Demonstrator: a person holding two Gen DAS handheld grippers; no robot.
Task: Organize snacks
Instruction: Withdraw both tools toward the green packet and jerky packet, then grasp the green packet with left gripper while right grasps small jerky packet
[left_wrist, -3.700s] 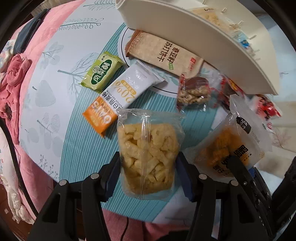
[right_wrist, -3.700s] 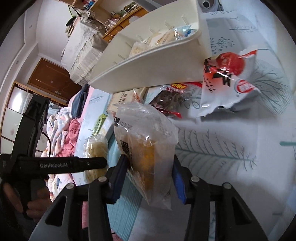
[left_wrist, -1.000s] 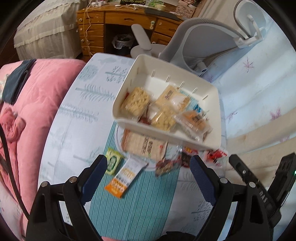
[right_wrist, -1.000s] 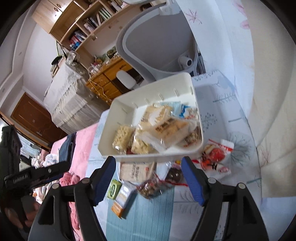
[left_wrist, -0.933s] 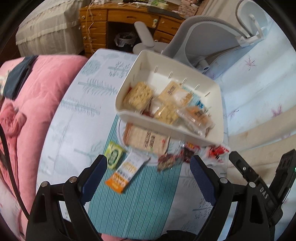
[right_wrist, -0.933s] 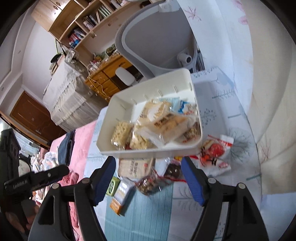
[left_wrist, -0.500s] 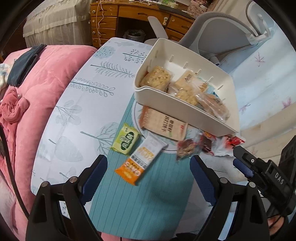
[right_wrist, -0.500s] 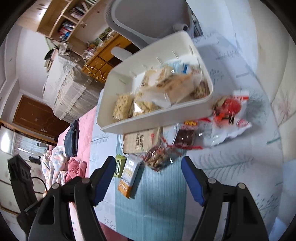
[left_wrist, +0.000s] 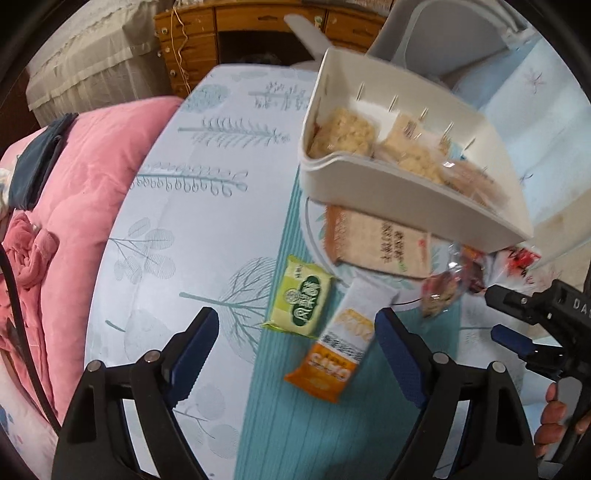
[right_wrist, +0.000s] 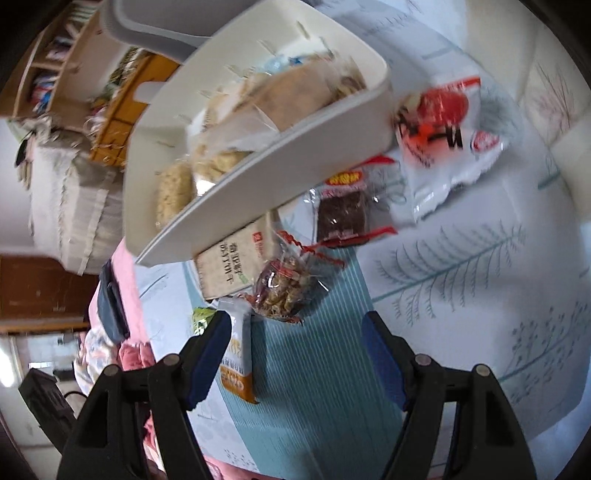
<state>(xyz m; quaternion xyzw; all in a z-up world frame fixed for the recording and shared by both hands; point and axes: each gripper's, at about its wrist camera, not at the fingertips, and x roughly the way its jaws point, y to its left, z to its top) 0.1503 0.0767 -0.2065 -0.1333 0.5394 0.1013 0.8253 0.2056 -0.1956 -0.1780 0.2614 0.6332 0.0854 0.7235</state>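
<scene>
My left gripper (left_wrist: 295, 347) hangs over the table with its jaws closing and nothing pressed between them. Below it lie a green packet (left_wrist: 301, 301) and an orange-and-white bar (left_wrist: 341, 347). My right gripper (right_wrist: 295, 354) is open and empty, just short of a clear packet of nuts (right_wrist: 284, 284). The white bin (left_wrist: 406, 195) holds several bagged snacks. A brown cracker pack (left_wrist: 376, 243) lies partly under the bin's front edge. A dark brown snack (right_wrist: 343, 214) and a red-and-white packet (right_wrist: 443, 122) lie to the right of the bin (right_wrist: 258, 192).
A pink quilt (left_wrist: 74, 177) borders the table on the left. A grey chair (left_wrist: 436, 37) and a wooden desk (left_wrist: 258, 22) stand behind the bin. The right gripper (left_wrist: 517, 321), held in a hand (left_wrist: 554, 421), shows at the left view's right edge.
Both grippers have come down toward the loose snacks on the table, which now look larger. The bags they held a few seconds ago are gone from their jaws.
</scene>
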